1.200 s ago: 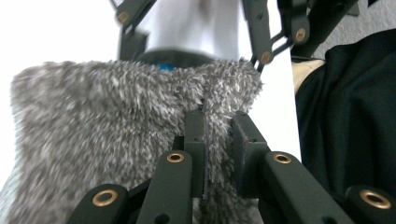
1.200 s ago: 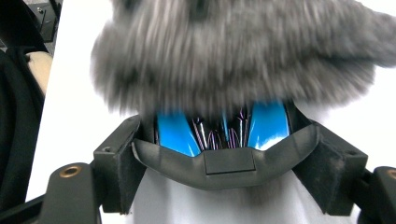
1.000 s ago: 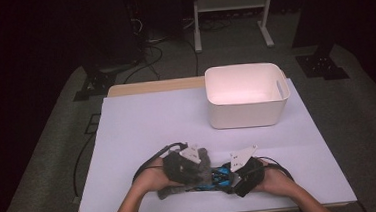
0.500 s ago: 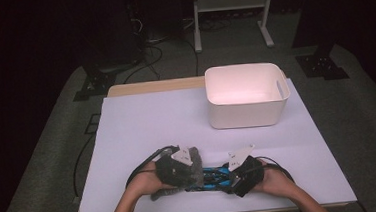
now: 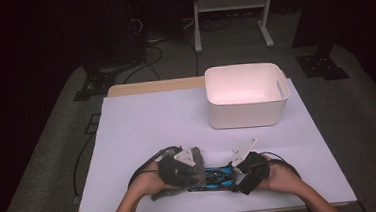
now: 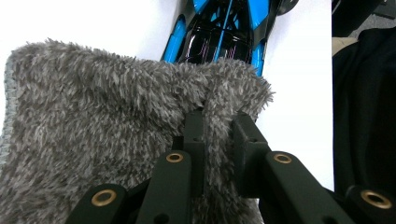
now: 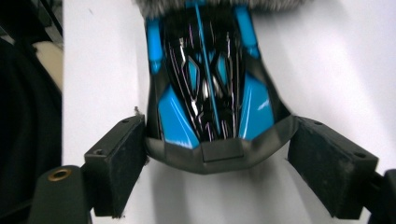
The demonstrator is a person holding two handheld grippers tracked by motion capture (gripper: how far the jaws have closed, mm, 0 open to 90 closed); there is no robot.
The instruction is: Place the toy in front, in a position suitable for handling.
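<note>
Here a blue and black toy car (image 5: 212, 178) is seen lying on the white table (image 5: 152, 123) close to its near edge, its long axis stretched sideways between the two hands in the high view. One end of the car is covered by a grey fluffy cloth (image 6: 107, 130), which is pinched in a fold by the pressed-together jaws of the left gripper (image 6: 219, 135); in the left gripper view the car's body runs straight away from those jaws, beyond the cloth's far edge. The other end of the car is met by the right gripper (image 7: 217, 158), whose jaws have just been opening and now stand spread wide, one at each side of the car's dark bumper. The pad (image 7: 119, 158) at the left of that view appears to be touching or very nearly touching the car's flank, while a clear gap is left at the other side, so the car is judged to be bracketed rather than gripped. The car's length is thus lined up with both pairs of jaws, each hand at one end, and neither is noticeably nearer than the other. Wiping along that axis is taken to be the work in hand. A white bin (image 5: 245, 94) stands well apart, farther back on the table.
</note>
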